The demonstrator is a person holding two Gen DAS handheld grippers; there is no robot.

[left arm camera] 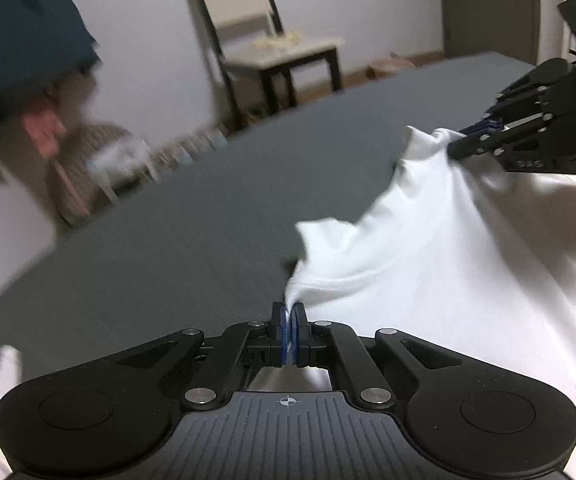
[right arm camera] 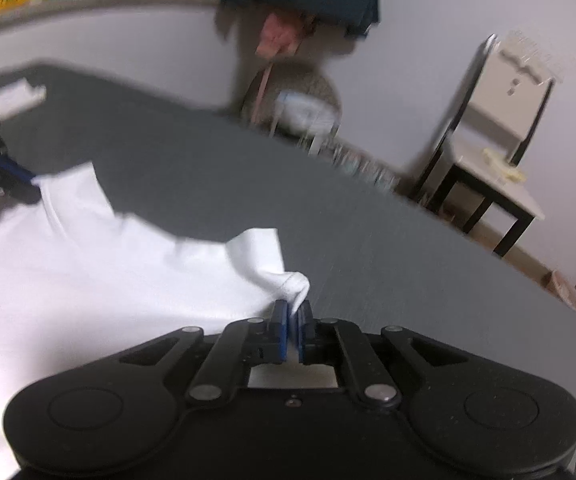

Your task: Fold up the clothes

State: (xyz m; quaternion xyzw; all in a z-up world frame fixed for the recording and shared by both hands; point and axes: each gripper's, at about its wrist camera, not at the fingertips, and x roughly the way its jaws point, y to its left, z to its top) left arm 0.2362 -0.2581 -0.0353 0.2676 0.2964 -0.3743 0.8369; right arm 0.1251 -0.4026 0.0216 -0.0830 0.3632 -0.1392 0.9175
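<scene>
Both grippers are on the white garment [left arm camera: 440,256], which is lifted off the dark grey bench [left arm camera: 168,248] and stretched between them. The left gripper [left arm camera: 291,332] has its blue pads pressed together on a bunched corner of the cloth, at the near edge of the bench. Over at the far side of the garment, the right gripper [left arm camera: 476,138] pinches another peak of fabric, jaws clamped on it, and the cloth sags in a curve between the two holds. From the right wrist view, the same story: the right gripper [right arm camera: 293,328] squeezed on a white fold, the garment [right arm camera: 88,272] spreading away toward the left gripper [right arm camera: 28,178]. Beyond the bench stands a chair [right arm camera: 500,120] against the wall; the picture is smeared, so the pinched part may be a hem or a sleeve, hard to say.
</scene>
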